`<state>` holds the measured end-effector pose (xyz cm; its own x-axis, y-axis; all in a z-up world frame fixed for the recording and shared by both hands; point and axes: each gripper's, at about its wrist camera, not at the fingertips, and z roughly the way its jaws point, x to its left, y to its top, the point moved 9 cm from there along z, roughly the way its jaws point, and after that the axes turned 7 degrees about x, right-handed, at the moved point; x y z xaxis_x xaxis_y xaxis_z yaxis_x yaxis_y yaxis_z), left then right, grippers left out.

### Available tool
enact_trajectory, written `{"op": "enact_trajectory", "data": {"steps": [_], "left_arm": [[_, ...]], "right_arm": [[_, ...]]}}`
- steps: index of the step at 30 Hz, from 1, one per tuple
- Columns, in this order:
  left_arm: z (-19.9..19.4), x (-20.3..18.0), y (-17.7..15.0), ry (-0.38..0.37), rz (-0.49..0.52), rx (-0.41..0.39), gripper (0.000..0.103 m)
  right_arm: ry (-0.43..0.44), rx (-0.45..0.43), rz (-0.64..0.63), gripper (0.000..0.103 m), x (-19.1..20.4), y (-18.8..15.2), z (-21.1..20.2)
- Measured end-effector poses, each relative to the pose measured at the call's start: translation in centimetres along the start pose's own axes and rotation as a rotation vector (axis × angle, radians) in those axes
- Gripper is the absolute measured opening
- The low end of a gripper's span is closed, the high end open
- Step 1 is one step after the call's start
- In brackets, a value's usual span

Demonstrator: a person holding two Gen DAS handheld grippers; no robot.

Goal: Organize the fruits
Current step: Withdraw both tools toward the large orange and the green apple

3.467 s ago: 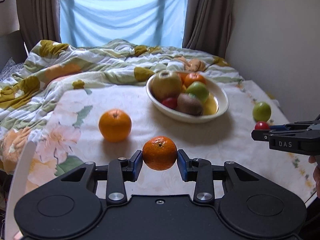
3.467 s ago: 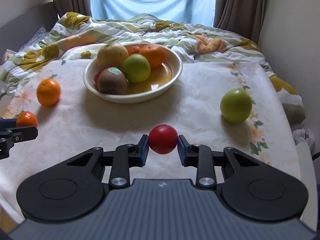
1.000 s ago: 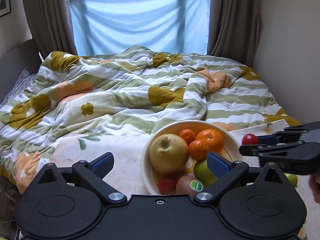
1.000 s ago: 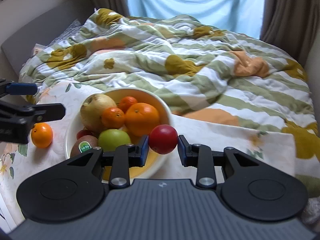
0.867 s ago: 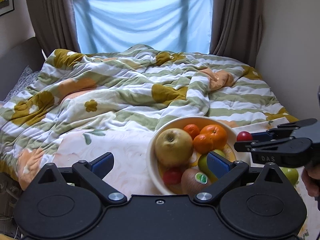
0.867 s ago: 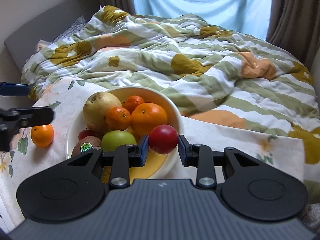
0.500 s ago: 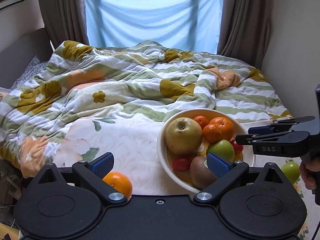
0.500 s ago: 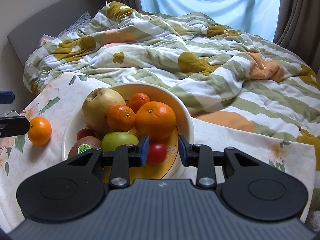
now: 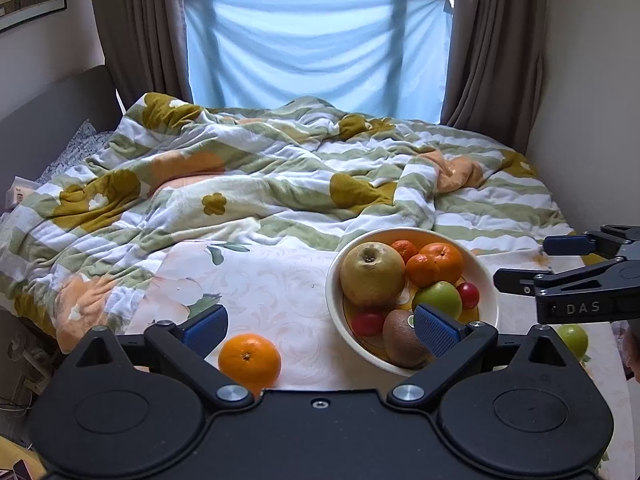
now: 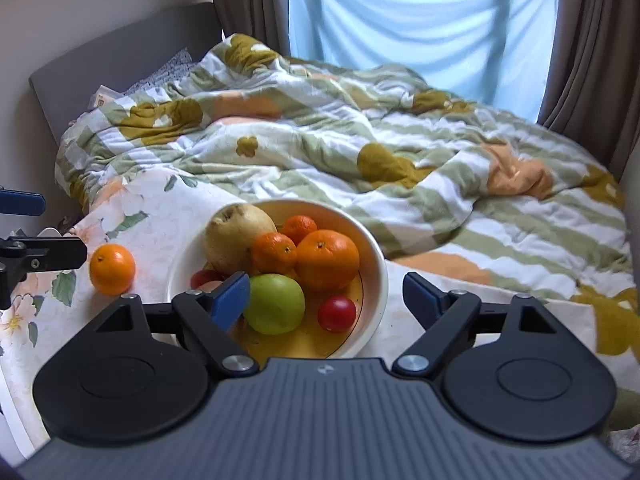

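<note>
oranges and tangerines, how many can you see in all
4. Three sit in the bowl: a big orange, a tangerine beside it, and another tangerine behind. One orange lies on the cloth left of the bowl. More may be hidden underneath.

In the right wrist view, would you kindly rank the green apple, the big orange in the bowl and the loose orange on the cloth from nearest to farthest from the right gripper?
1. Green apple, by the right gripper's left pad, inside the bowl.
2. Big orange, behind the apple.
3. Loose orange, far left, outside the bowl.

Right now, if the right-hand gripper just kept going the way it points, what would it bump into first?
Probably the small red fruit in the bowl, between the opening right gripper fingers; depth is unclear.
</note>
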<state>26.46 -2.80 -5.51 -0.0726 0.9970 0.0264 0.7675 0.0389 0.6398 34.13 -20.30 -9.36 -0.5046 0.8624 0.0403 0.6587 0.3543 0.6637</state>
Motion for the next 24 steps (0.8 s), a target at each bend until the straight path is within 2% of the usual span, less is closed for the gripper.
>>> {"op": "enact_trajectory", "data": {"steps": [8,14,19,24], "left_arm": [[-2.4,1.0,-0.3,-0.015,0.02,-0.041,0.101],[-3.5,2.7,-0.7,-0.039,0.03,-0.051,0.101],[-2.7,4.1,-1.5,-0.046,0.054,-0.038,0.101],[-0.4,5.5,-2.8,-0.108,0.069,0.003,0.101]], "right_arm": [[-0.074,-0.014,0.038,0.102,0.2,-0.7,-3.9],[-0.146,-0.026,0.143,0.103,-0.8,-2.5,-6.9],[-0.234,-0.012,0.196,0.103,-1.4,-4.6,-8.5],[-0.283,0.029,0.263,0.103,-2.2,-7.2,-8.4]]}}
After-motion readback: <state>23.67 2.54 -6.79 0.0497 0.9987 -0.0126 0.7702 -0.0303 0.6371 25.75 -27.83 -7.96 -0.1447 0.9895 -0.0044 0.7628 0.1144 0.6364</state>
